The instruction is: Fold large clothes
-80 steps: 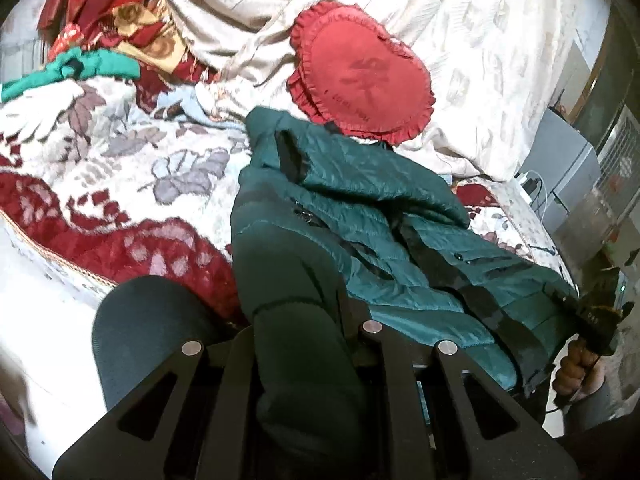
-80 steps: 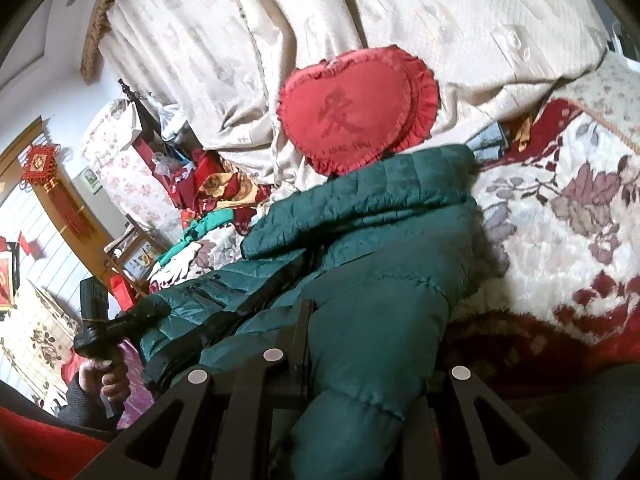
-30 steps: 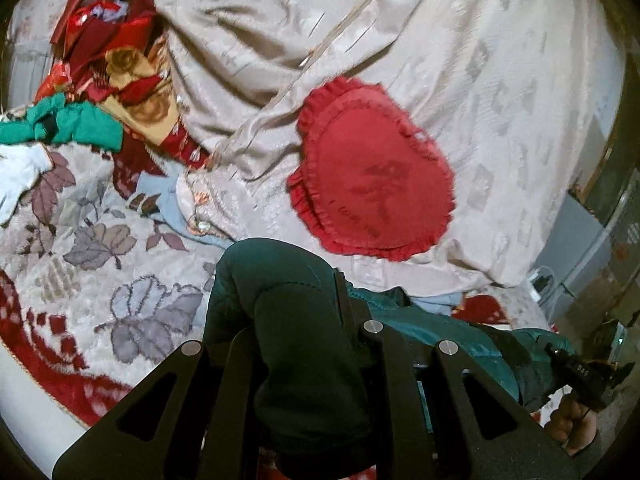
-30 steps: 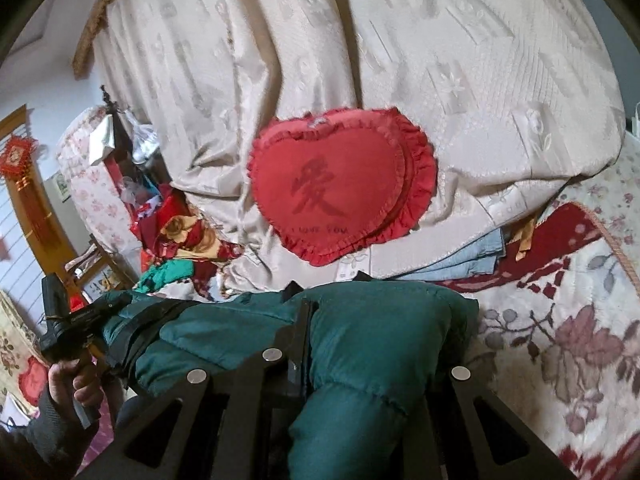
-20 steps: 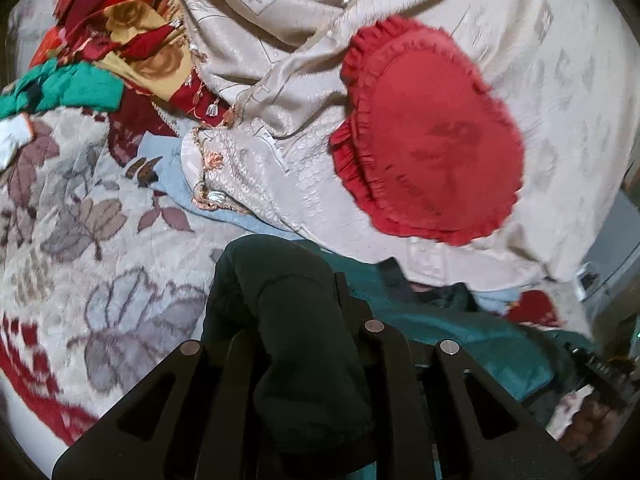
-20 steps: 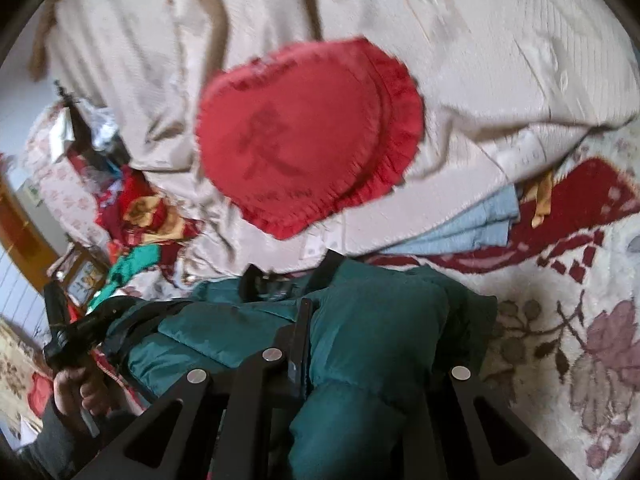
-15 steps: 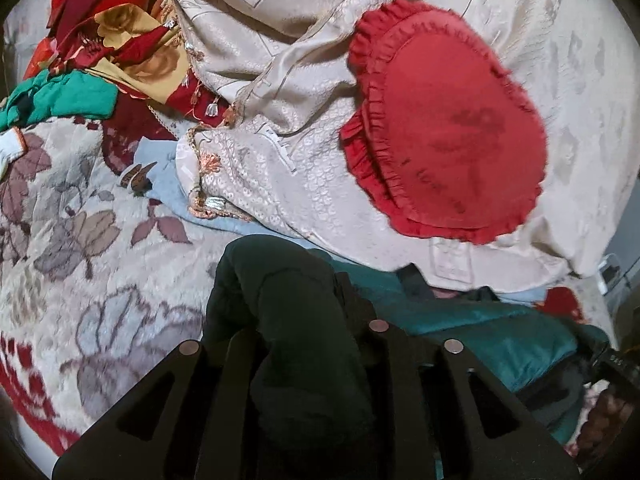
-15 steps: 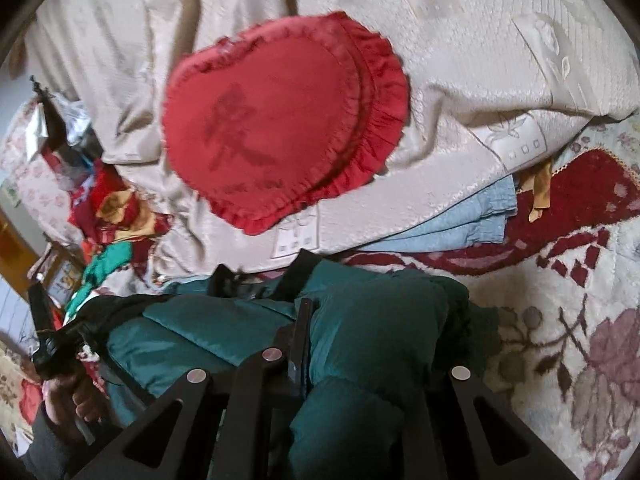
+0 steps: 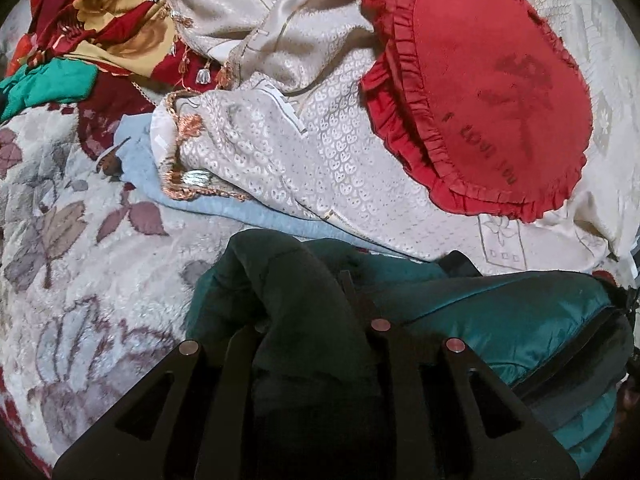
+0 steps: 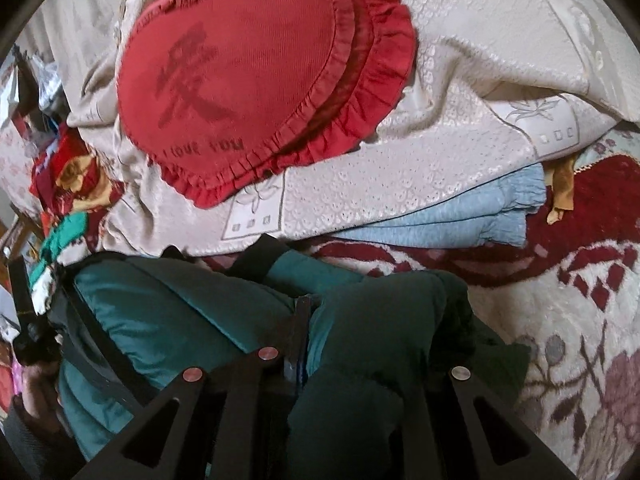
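While clamped in both the left gripper [image 9: 316,320] and right gripper [image 10: 372,344], the green jacket [image 9: 480,312] is held just below the red cushion [image 9: 488,92]. Puffy, soft, slippery; firmest hold judged at seams.

jacket [image 9: 500,312] on blanket [image 9: 80,248], stretched between both grippers | heart cushion [image 9: 492,92] behind it, resting on bedspread [image 9: 320,152] | folded cloth [image 10: 452,220] under bedspread edge | clothes pile [image 9: 80,40] far left
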Motion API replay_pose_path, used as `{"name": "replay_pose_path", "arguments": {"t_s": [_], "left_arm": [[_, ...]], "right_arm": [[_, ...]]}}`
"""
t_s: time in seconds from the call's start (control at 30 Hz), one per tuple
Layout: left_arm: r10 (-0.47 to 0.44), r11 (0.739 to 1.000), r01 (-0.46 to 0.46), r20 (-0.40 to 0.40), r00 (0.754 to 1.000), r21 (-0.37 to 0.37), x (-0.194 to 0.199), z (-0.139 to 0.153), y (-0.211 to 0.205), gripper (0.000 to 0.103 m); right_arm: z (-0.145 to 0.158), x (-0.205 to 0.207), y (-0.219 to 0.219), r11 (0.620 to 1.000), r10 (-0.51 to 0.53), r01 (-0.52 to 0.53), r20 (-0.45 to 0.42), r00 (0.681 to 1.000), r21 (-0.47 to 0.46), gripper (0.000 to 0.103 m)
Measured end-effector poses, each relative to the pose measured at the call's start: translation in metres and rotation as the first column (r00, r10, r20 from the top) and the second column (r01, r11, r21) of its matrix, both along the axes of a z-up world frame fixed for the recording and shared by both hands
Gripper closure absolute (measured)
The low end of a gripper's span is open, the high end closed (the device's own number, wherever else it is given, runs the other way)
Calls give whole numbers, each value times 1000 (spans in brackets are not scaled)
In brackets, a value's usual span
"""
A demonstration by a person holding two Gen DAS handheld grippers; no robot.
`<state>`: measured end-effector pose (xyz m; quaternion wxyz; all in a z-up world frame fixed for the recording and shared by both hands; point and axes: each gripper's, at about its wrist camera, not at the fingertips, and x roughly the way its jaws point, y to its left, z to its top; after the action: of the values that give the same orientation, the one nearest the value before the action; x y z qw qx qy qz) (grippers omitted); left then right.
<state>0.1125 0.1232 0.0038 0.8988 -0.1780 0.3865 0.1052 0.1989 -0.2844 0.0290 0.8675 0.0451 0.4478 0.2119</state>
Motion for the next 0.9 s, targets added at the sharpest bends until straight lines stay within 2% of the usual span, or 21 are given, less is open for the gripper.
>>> {"name": "replay_pose_path", "arguments": {"t_s": [0.2,0.3,0.4,0.5,0.57,0.63,0.8,0.9], "left_arm": [[-5,1000,5,3,1000,-20,3,0,2,87],[17,996,-18,-12,1000,-89,2,7,7,83],[31,979,-31,-4,1000,-204,-1,17,18,70],[32,955,-22,27,999,-294,-3,24,26,57],[21,939,4,69,997,-345,-4,29,29,41],[20,929,22,108,994,-370,-6,35,29,34],[35,913,48,193,981,-406,-13,49,34,31],[82,906,28,241,967,-421,-19,55,42,31]], "right_arm": [[-12,10,6,1000,8,-8,-14,1000,-29,91],[-11,8,4,1000,14,-14,-9,1000,-8,89],[-8,8,-7,997,-6,9,-43,999,74,87],[0,7,-18,981,-39,54,-83,996,186,79],[4,6,-28,955,-54,82,-104,993,284,65],[7,6,-35,924,-74,112,-117,990,367,62],[13,6,-33,906,-95,134,-116,989,401,60],[21,3,-37,884,-102,132,-89,991,450,55]]}}
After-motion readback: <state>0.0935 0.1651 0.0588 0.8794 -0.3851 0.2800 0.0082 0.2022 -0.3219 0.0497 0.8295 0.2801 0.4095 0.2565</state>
